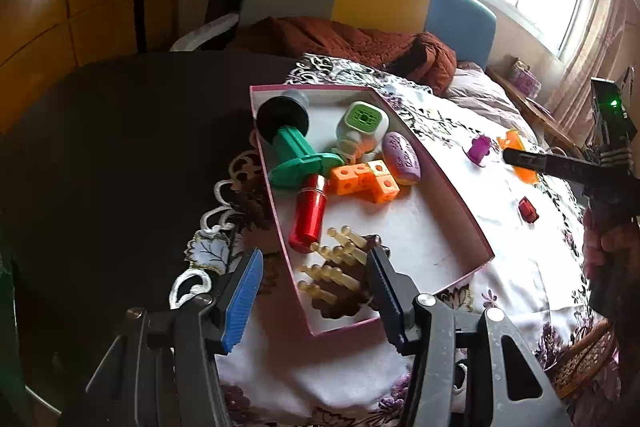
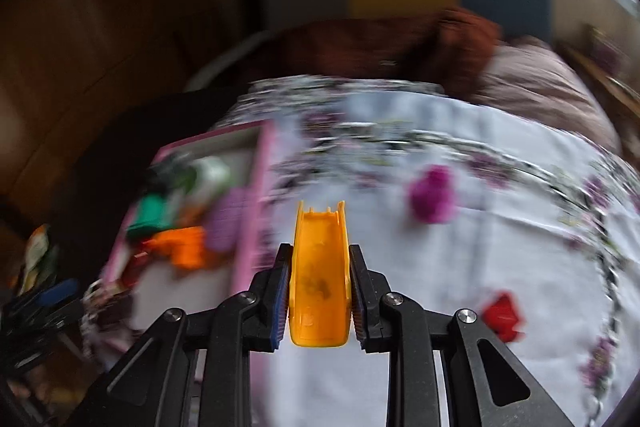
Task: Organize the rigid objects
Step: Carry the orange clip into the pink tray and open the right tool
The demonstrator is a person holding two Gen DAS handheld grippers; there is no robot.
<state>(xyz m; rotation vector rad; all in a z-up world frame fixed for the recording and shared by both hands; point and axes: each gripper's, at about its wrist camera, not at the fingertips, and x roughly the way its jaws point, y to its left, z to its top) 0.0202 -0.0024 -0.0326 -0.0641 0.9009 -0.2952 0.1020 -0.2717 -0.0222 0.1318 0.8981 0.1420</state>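
Yellow plastic piece (image 2: pixel 320 279) sits clamped in my right claw (image 2: pixel 319 291); I'd carry it left and forward over the pink box (image 1: pixel 444 183), then release low. My left claw (image 1: pixel 316 291) gapes empty astride the box's near corner. No writing is legible.

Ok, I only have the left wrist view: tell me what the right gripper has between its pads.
Observer: The right gripper is shut on a yellow-orange plastic trough-shaped piece.
Operator: Say how it sits in the grip.
Observer: Lengthwise, its open channel facing the camera, its far end sticking out past the fingertips.
Operator: Tell me what lies beyond it on the cloth.
Observer: A blurred magenta plastic toy ahead to the right, and a small red plastic piece nearer on the right; the pink-rimmed cardboard box is to the left.
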